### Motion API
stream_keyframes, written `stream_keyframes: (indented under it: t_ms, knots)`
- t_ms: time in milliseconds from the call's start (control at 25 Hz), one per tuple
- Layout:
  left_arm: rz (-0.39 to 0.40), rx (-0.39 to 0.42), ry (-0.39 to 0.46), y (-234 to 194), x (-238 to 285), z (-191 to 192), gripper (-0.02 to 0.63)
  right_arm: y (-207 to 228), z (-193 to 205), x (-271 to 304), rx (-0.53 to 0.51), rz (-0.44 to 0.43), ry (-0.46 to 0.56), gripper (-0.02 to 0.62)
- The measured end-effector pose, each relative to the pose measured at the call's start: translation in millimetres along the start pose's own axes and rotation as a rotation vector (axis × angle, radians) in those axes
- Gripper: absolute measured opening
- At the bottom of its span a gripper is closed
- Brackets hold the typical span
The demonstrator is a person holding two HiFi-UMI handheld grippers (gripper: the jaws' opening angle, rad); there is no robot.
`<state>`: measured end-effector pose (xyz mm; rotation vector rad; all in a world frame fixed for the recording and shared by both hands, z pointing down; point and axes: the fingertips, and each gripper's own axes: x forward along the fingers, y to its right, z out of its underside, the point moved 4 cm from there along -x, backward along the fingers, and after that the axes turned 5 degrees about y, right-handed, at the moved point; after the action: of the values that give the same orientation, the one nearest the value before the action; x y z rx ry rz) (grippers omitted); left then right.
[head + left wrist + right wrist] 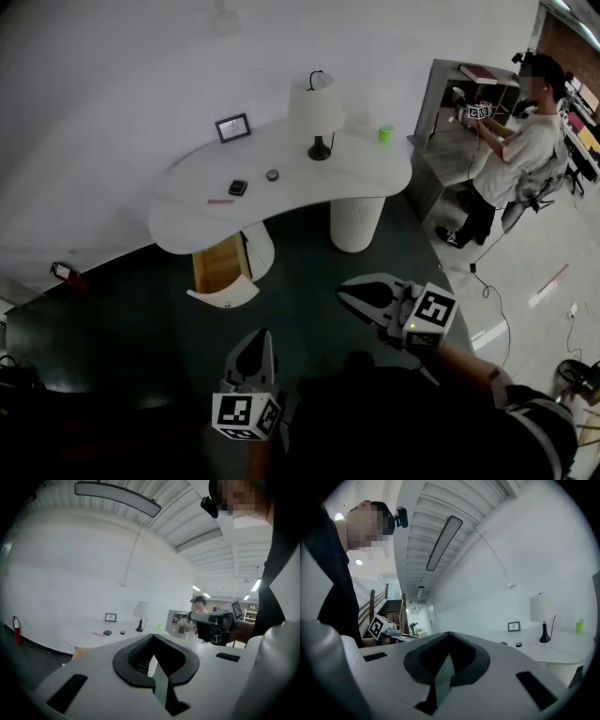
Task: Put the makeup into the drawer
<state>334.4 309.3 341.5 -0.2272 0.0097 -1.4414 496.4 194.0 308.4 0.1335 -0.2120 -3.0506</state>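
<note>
White table (187,202) — makeup (238,187) on top, drawer (220,267) below open.

1. The left tool (252,345) is held low and close in front of the person's body. Its jaws are closed tip to tip with nothing between them.
2. The right tool (367,298) is held a little further forward and off to the right. Its jaws are pressed together and empty.
3. The two tools are apart and both point forward, the right one angled toward the left.
4. The right forearm (472,364) runs back from its tool.
</note>
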Motion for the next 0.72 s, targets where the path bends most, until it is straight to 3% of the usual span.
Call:
stream_keyframes:
  t_ms: [280,440,720]
  knots:
    - [0.004,0.001,0.000,-12.4,-15.1,2.8,0.011,-13.5,6.1,14.8,-0.001,0.000,-0.004,0.014]
    - [-0.006,-0.002,0.000,-25.8,-37.4,1.6,0.011,-30.0,4.5,36.2,0.068,0.010,0.035,0.014]
    - [-0.079,-0.019,-0.014,-74.0,-100.5,12.3,0.011,-58.0,27.5,94.0,0.107,0.000,0.001,0.015]
